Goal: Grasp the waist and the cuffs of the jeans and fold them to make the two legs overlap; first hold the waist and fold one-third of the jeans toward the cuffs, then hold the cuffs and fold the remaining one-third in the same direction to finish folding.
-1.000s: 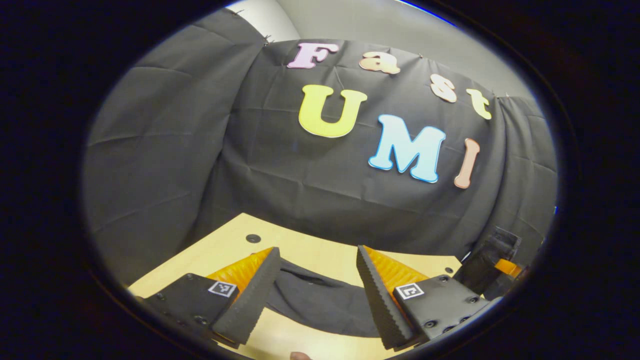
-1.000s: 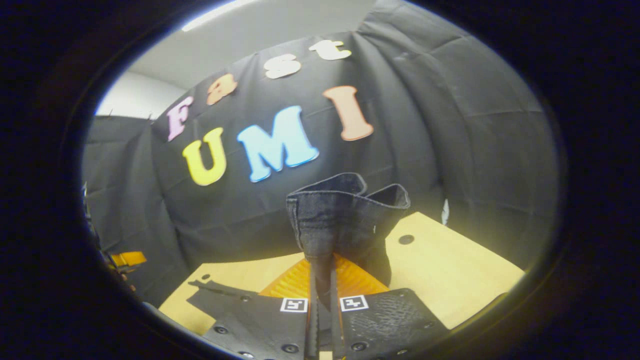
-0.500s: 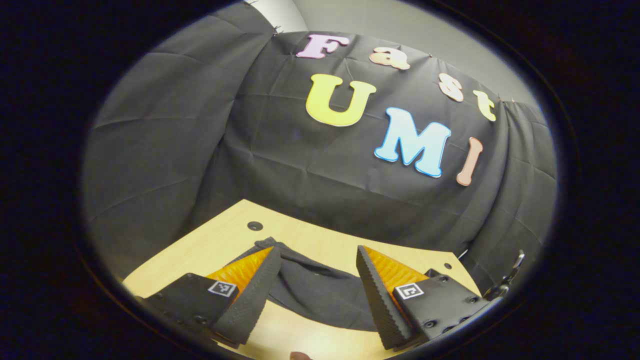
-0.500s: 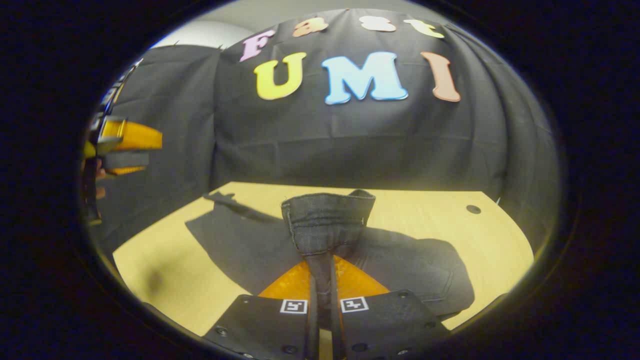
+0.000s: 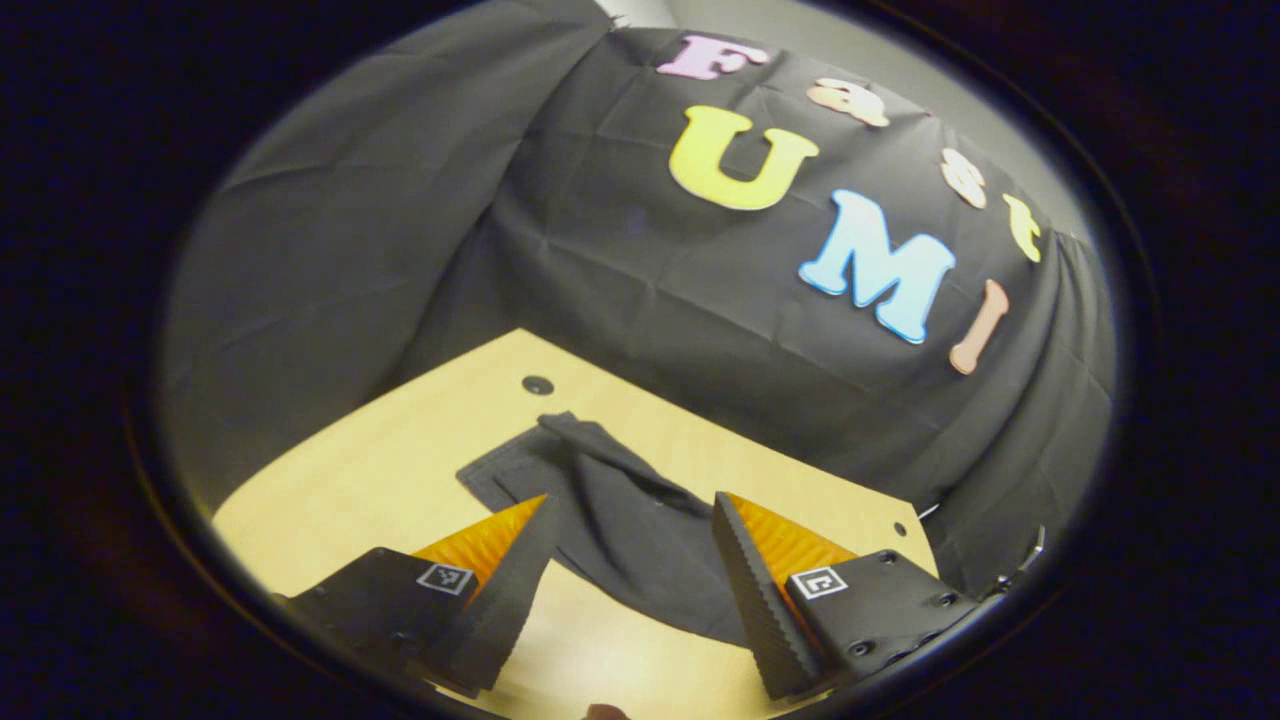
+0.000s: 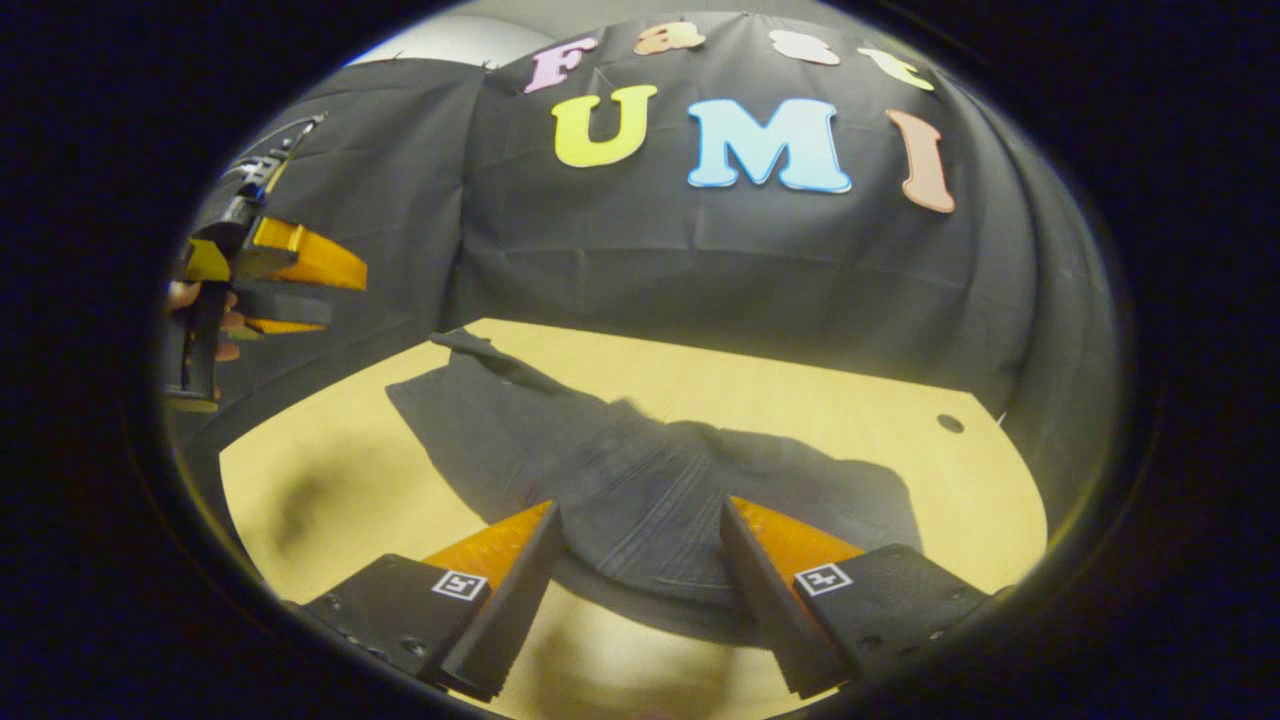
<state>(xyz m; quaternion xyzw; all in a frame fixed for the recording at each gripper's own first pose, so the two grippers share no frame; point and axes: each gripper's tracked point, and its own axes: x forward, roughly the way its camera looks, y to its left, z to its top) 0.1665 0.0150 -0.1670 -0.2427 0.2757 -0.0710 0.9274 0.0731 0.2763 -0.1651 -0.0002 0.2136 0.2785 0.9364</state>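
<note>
Dark jeans [image 6: 640, 480] lie flat on the light wooden table [image 6: 800, 390], folded into a compact bundle. In the right gripper view my right gripper [image 6: 640, 560] stands open just above the near edge of the cloth, its fingers either side of a ribbed fold, not pressing it. In the left gripper view the jeans [image 5: 620, 520] lie beyond and between the fingers, one corner pointing toward the far table edge. My left gripper [image 5: 625, 570] is open above the table with nothing held. It also appears as the left gripper [image 6: 270, 290] raised at the left of the right gripper view, held by a hand.
The black cloth wall [image 6: 700, 260] closes the table's far side and both flanks. A small dark hole [image 6: 950, 423] marks the tabletop near the right far corner, and another hole [image 5: 537, 385] sits near the left far corner. Bare wood [image 6: 330, 480] lies left of the jeans.
My right gripper lowered the jeans' end onto the pile and opened, letting it go. The left gripper stayed open while its view tilted down onto the table.
</note>
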